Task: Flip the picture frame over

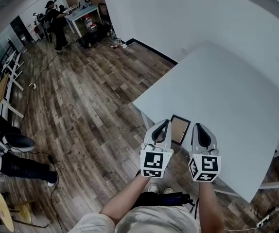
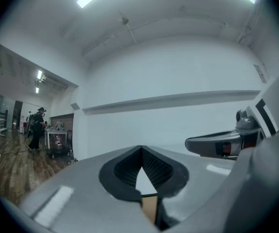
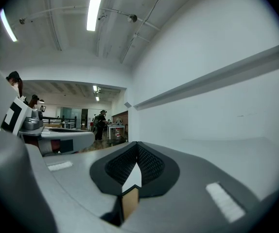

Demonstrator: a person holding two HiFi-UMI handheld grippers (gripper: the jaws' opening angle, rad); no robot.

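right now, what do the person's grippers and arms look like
The left gripper and the right gripper have pale grey, tapering shells, and black ribbed pads line the jaws. The left cube and the right cube are white with black square markers. No cables show. The person wears a light beige short-sleeved top.

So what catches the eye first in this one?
The left gripper and right gripper hang side by side over the near corner of the white table, each with jaws together. Between them lies a small dark-edged picture frame, brown side up. Far off, a person stands on the wood floor.
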